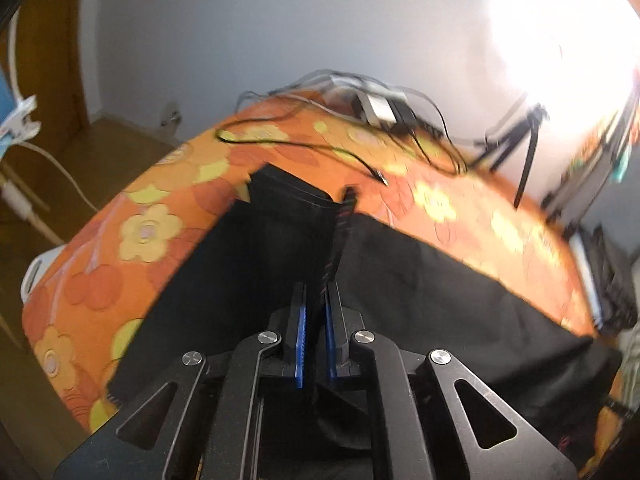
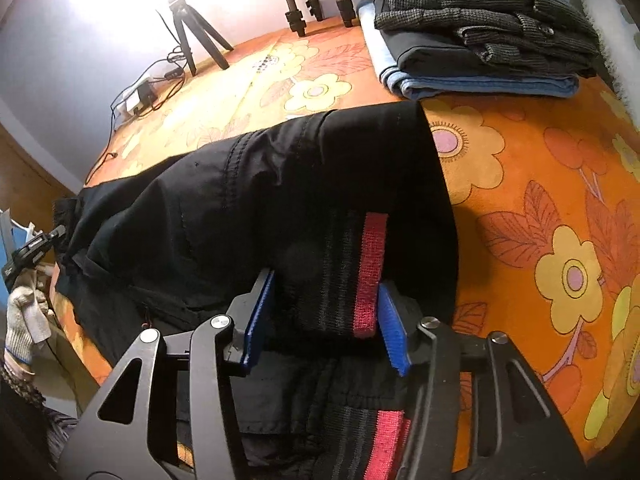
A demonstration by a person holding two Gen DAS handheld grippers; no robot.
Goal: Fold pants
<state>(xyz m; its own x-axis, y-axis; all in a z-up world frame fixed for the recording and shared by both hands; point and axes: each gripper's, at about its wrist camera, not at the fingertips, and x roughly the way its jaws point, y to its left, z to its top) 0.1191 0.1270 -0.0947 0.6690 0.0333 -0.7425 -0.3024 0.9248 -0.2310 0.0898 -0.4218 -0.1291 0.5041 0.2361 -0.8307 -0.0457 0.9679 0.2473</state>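
Black pants (image 1: 400,280) lie across an orange flowered bedspread (image 1: 152,232). My left gripper (image 1: 316,308) is shut on a raised fold of the pants fabric, a dark ribbed edge standing up between its blue pads (image 1: 301,340). In the right wrist view the pants (image 2: 260,184) are doubled over, with a ribbed black and red waistband (image 2: 370,272) on top. My right gripper (image 2: 324,304) has its blue pads (image 2: 258,320) on either side of that waistband bundle, pressed against it.
A stack of folded clothes (image 2: 480,36) sits at the far right of the bed. Tripods (image 2: 192,36) and cables with a power adapter (image 2: 140,94) stand at the far edge. Cables and a white box (image 1: 376,108) lie on the bed corner. Wooden floor (image 1: 60,160) is at left.
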